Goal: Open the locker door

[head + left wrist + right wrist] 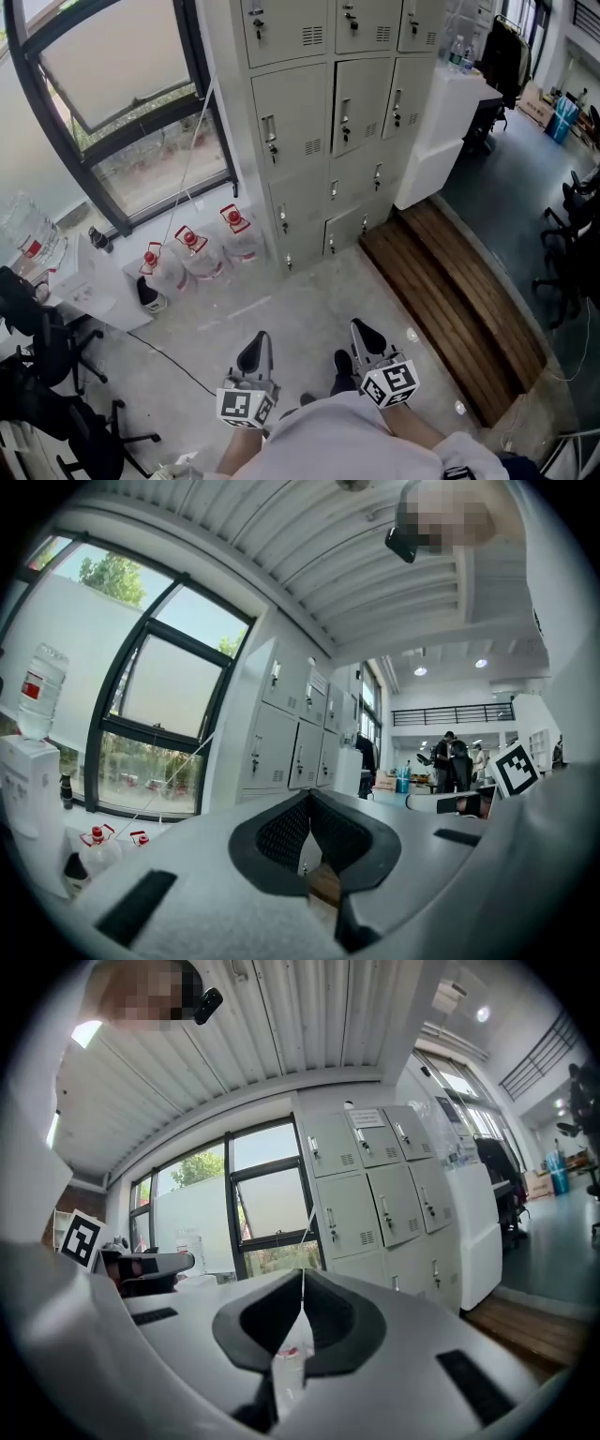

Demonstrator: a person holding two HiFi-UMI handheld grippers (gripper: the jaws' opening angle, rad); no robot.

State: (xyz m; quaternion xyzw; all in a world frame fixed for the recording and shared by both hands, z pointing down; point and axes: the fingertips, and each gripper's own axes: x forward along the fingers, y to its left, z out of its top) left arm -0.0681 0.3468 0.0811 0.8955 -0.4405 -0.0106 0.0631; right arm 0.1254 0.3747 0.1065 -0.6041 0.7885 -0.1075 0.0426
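Grey locker door (pixel 292 120), shut, stands well ahead of me, its handle (pixel 270 139) upright; my left tongs (pixel 255 353) and right tongs (pixel 366 337), both closed on nothing, point toward it, neither plainly nearer.

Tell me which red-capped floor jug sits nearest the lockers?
The rightmost clear plastic red-capped water jug, beside the grey metal lockers; the others sit further left.

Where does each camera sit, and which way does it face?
Head view: on the head, steeply down at floor and lockers; left gripper and right gripper show.
Left gripper view: on left gripper, level toward lockers and window; its shut fingers show.
Right gripper view: on right gripper, level toward lockers; its shut fingers show.
Shared: all see the lockers.
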